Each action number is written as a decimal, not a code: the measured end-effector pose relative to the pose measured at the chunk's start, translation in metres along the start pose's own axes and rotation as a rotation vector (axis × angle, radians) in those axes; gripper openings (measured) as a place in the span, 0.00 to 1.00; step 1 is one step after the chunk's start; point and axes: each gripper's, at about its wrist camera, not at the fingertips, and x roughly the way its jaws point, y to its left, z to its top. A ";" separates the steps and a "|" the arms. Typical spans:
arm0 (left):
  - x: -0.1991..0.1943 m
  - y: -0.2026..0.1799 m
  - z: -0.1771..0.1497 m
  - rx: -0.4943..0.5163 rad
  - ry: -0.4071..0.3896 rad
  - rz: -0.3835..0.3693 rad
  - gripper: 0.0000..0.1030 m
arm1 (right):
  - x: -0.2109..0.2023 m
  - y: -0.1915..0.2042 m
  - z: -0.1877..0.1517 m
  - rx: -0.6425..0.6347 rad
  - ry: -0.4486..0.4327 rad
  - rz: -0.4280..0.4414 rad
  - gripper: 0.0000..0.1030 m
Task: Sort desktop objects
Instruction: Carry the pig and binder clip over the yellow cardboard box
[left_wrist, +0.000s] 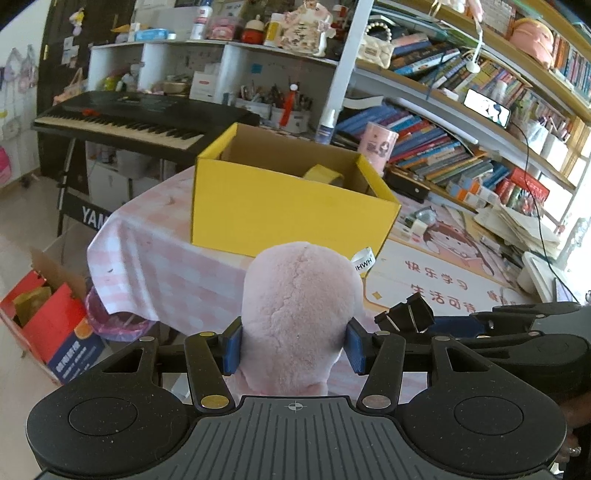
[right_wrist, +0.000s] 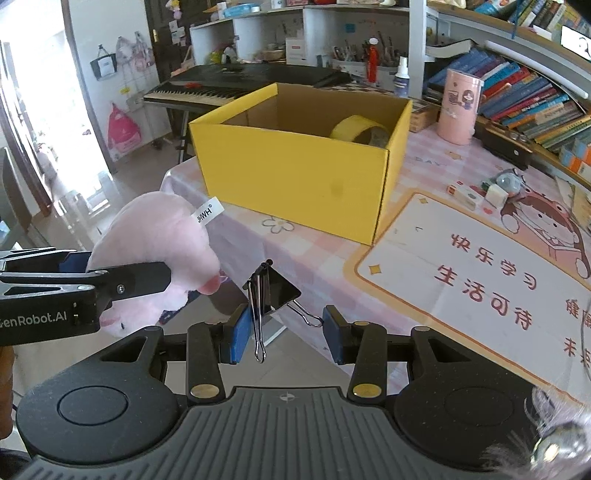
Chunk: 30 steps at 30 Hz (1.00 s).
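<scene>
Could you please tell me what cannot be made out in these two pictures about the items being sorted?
- Pink plush toy: its front is turned away in the left wrist view; in the right wrist view the left claw covers part.
- Yellow box: its near wall hides most of the floor in both views; only a tape roll shows.
- Binder clip: small, partly hidden behind the plush, left wrist view.

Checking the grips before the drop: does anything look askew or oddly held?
The binder clip sits crooked in the right gripper: held by its wire handles, one folded against the left pad, the other splayed toward the right pad, black body tilted. The pink plush toy in the left gripper looks squarely held.
</scene>
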 end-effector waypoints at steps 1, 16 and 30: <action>0.000 0.001 0.001 0.000 -0.003 0.002 0.51 | 0.000 0.001 0.001 -0.002 -0.001 0.001 0.38; -0.002 0.006 0.011 0.011 -0.030 0.016 0.51 | 0.002 0.004 0.011 0.002 -0.036 0.000 0.38; 0.005 0.000 0.039 0.001 -0.088 -0.024 0.51 | -0.003 -0.005 0.040 0.022 -0.104 -0.029 0.38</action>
